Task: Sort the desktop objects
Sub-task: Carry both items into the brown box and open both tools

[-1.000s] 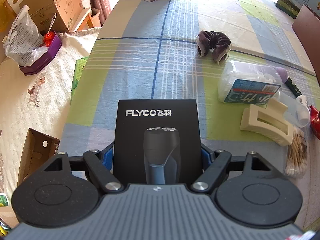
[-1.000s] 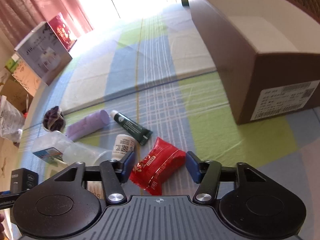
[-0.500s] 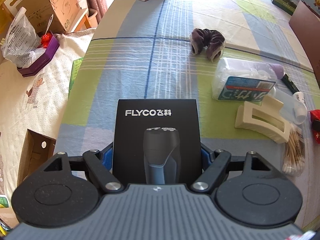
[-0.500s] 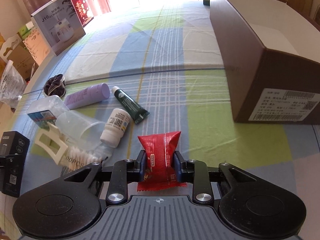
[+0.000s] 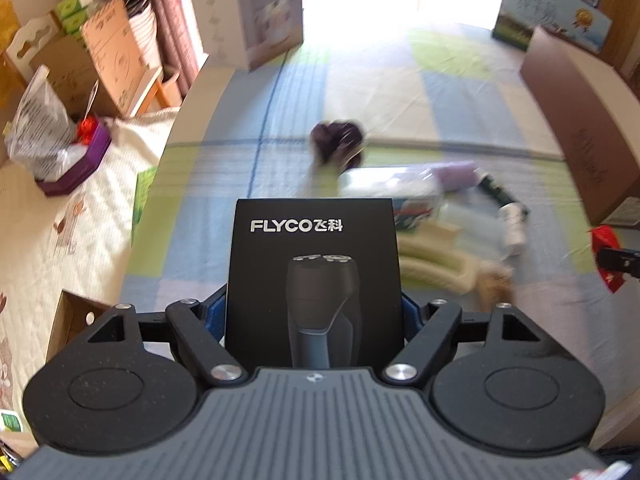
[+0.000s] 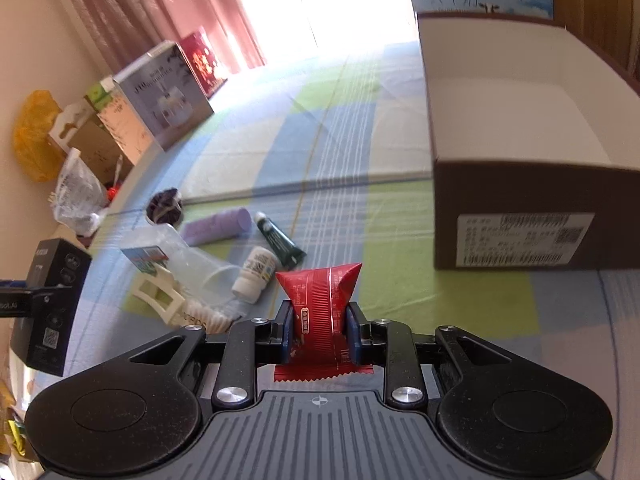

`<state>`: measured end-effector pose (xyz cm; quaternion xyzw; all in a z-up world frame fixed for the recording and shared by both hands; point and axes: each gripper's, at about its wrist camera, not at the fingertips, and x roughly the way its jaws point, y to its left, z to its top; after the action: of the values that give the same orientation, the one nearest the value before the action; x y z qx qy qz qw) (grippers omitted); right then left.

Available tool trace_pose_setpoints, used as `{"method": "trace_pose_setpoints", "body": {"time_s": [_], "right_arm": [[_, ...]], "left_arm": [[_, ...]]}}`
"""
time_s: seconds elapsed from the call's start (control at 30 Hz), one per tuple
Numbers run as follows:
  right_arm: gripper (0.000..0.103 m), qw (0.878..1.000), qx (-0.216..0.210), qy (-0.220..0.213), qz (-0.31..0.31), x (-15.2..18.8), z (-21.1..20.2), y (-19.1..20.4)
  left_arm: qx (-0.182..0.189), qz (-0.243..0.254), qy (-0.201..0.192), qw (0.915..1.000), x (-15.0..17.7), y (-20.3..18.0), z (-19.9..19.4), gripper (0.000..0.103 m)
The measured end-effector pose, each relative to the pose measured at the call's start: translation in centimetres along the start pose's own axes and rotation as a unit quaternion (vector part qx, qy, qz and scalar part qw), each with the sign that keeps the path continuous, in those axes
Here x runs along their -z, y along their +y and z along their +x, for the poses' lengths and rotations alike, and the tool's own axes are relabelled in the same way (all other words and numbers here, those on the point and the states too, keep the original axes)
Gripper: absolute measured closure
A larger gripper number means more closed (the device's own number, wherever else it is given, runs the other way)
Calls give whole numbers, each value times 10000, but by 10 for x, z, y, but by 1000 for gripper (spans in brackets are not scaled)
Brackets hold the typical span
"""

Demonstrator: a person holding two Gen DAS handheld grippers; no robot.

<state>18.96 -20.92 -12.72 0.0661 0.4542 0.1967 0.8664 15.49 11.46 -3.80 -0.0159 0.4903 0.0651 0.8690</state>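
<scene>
My left gripper (image 5: 314,316) is shut on a black FLYCO shaver box (image 5: 313,264) and holds it above the table; the box also shows at the left of the right wrist view (image 6: 52,300). My right gripper (image 6: 320,336) is shut on a red snack packet (image 6: 320,304), lifted off the cloth; the packet shows at the right of the left wrist view (image 5: 608,256). An open brown cardboard box (image 6: 520,216) with a white inside stands to the right.
On the checked cloth lie a purple scrunchie (image 6: 164,206), a lilac tube (image 6: 218,226), a dark green tube (image 6: 280,242), a white bottle (image 6: 256,270), a clear tub (image 6: 168,248), a cream hair claw (image 6: 158,298) and cotton swabs (image 6: 208,318). Printed boxes (image 6: 164,96) stand at the far left edge.
My right gripper closed on the red packet and has lifted it. My left gripper has risen and tilted up with the shaver box still in it.
</scene>
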Motion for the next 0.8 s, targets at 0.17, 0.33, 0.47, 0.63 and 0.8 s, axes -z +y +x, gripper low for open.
{"method": "trace_pose_setpoints", "body": {"time_s": [0.17,0.33,0.47,0.63,0.8], "right_arm": [[79,9995,-112,-289,-80,-10,-34,-18],[79,9981,16,-621,-52,-25,-68,-54],[79,9958,217,-889,-36,-42,-89,-93],[79,9943,396,-982,-103,-70,-91,-139],[79,9959,475,-732,-228,-94,-72,-176]], "left_arm": [[377,182,-313,9986,-23,-47,-26,27],[921,555,-659,9920,-50,-114,-40,27],[1344,724,-869,9844,-76,-169,-43,27],[1817,894,-1059,9735,-115,-246,-38,27],[1967,923,-886,9721,-155,-317,-10,27]]}}
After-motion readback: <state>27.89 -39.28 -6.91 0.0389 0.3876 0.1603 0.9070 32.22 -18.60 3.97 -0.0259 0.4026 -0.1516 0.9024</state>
